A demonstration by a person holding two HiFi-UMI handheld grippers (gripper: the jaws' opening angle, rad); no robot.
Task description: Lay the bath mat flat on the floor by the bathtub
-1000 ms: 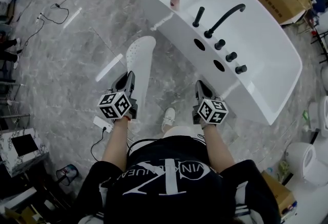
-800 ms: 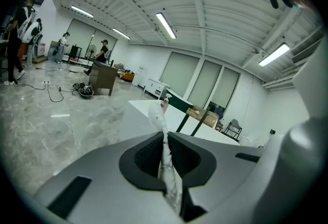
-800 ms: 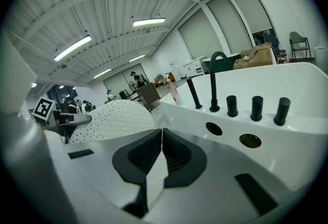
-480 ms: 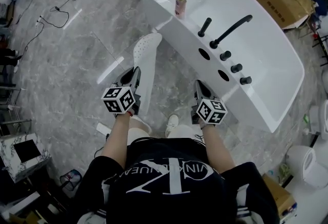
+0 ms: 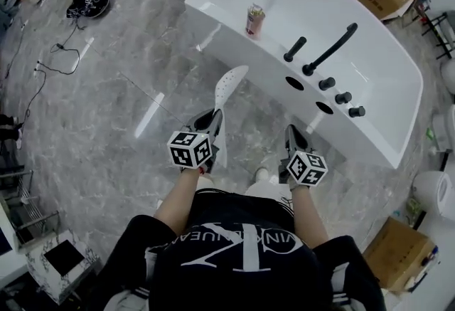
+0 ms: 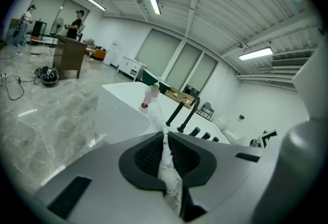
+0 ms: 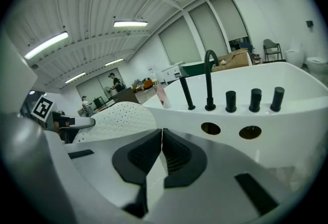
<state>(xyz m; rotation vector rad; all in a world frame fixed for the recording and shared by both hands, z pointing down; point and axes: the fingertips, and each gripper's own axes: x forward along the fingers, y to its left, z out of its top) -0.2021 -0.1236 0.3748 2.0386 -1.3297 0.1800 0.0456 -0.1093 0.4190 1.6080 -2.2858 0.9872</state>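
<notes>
Mat held up beside the tub
The left gripper pinches the white mat's edge, and the right gripper is pressed together on another part of it. The mat is off the floor, near the tub's side.

Lower end of bath mat hidden behind left gripper; toilet cropped

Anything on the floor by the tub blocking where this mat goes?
Nothing visible: the grey marble floor strip beside the white bathtub lies bare under the white perforated bath mat; the black cables lie far left.
</notes>
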